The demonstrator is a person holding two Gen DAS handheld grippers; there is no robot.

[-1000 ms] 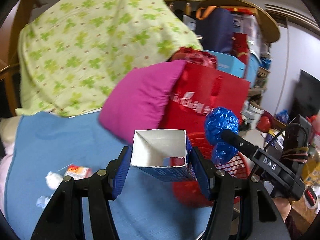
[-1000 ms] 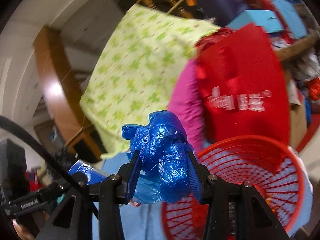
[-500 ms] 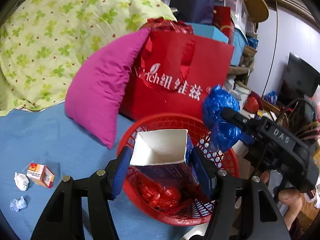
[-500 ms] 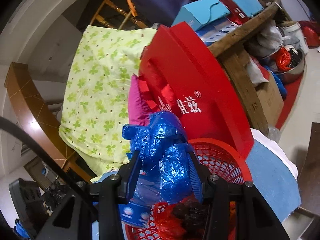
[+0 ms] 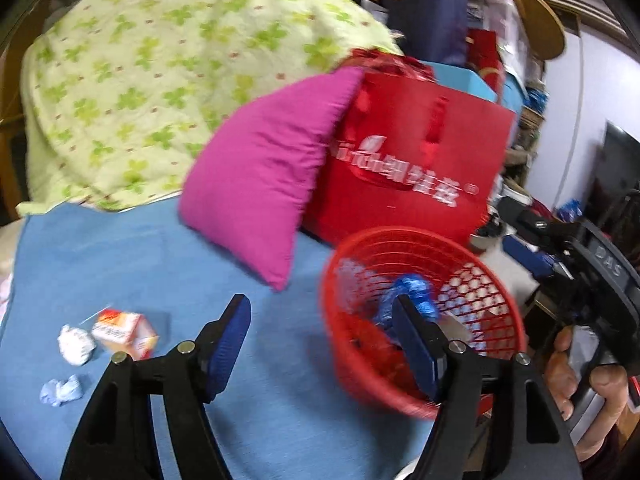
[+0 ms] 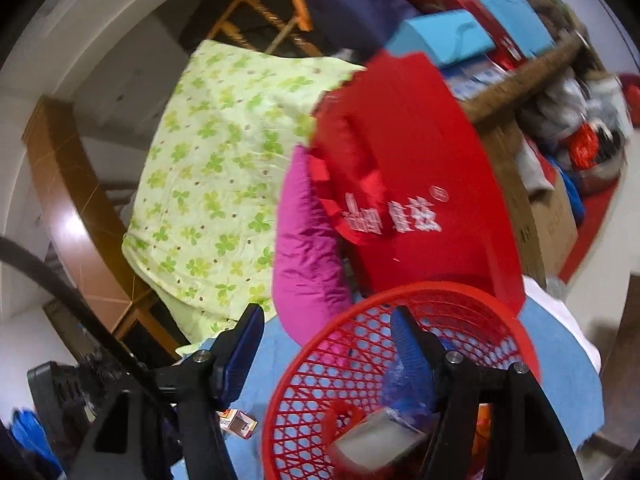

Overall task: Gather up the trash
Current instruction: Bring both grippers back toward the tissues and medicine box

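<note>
Both claws are hanging released and empty: the left gripper (image 5: 320, 344) beside the red mesh plastic basket (image 5: 496, 280), the right gripper (image 6: 328, 344) over it. The small orange-and-white cardboard carton (image 5: 124, 332) is lying on the blue cloth (image 5: 168, 248), to the near left, closest to the left gripper, with the crumpled white paper wad (image 5: 76, 344) just beside it.

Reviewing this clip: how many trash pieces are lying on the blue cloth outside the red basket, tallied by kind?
Crumpled white paper ball: 1
Small orange-and-white carton: 1
Crumpled pale blue wad: 1
Total: 3, all left of the red basket on the blue cloth.
</note>
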